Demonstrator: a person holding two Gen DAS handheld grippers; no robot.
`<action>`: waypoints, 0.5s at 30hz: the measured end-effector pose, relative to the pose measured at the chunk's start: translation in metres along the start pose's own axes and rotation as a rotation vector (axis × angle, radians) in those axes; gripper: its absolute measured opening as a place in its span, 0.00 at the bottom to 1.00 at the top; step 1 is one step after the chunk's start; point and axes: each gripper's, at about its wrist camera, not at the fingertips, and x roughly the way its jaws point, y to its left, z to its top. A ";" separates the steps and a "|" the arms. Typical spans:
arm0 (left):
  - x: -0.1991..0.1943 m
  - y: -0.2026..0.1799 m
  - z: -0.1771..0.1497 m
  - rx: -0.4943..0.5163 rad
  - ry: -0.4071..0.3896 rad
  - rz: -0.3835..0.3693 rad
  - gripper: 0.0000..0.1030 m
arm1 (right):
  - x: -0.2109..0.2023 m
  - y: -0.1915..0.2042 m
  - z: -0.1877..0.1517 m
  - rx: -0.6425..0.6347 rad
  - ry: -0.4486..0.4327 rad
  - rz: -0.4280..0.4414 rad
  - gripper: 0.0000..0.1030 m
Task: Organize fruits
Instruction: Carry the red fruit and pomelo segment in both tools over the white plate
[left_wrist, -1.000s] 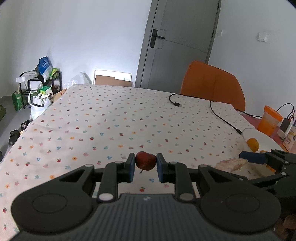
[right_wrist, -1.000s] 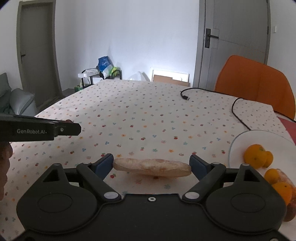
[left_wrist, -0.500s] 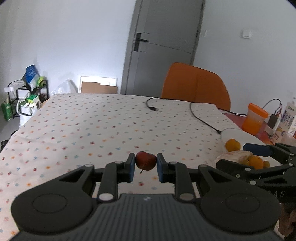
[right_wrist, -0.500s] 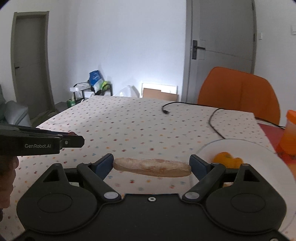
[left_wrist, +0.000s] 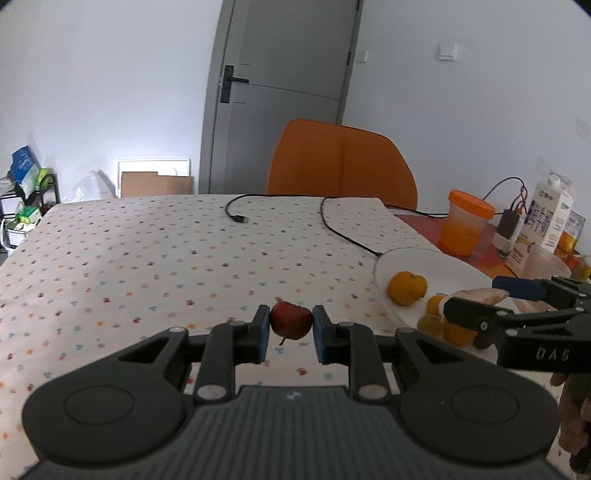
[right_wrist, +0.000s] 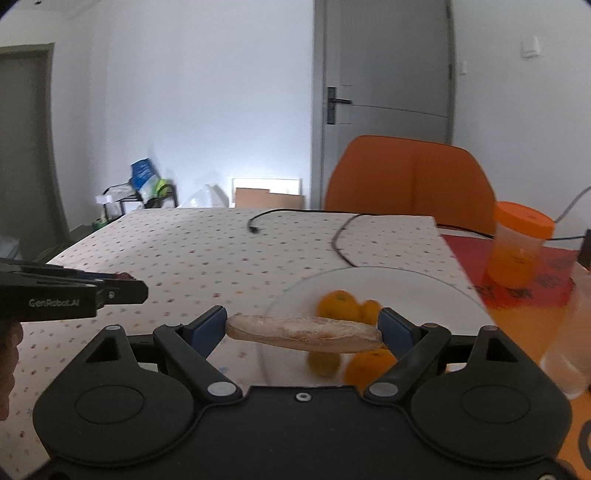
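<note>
My left gripper (left_wrist: 290, 326) is shut on a small dark red apple (left_wrist: 290, 322) and holds it above the dotted tablecloth, left of the white plate (left_wrist: 413, 254). My right gripper (right_wrist: 303, 332) is shut on a long pale tan sweet-potato-like piece (right_wrist: 303, 332), held end to end over the near left part of the white plate (right_wrist: 406, 288). Several oranges (right_wrist: 338, 304) lie on the plate under and behind it. The right gripper also shows at the right of the left wrist view (left_wrist: 498, 295). The left gripper shows at the left of the right wrist view (right_wrist: 122, 290).
A black cable (left_wrist: 332, 229) runs across the far tablecloth. An orange-lidded jar (right_wrist: 519, 251) stands on a red mat right of the plate, with a milk carton (left_wrist: 550, 214) and small items behind. An orange chair (left_wrist: 340, 166) is at the far edge. A clear cup (right_wrist: 569, 332) stands near right.
Both grippers have swung right toward the plate, each keeping its hold. The right gripper's piece is now over the plate; the plate has come nearer in the left view.
</note>
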 end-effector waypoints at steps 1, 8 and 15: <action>0.001 -0.003 0.000 0.005 0.002 -0.003 0.22 | -0.001 -0.004 -0.001 0.006 -0.002 -0.008 0.83; 0.011 -0.026 0.001 0.045 0.012 -0.029 0.22 | -0.007 -0.030 -0.008 0.040 -0.010 -0.054 0.83; 0.020 -0.044 0.003 0.077 0.020 -0.052 0.22 | -0.010 -0.051 -0.015 0.070 -0.010 -0.080 0.83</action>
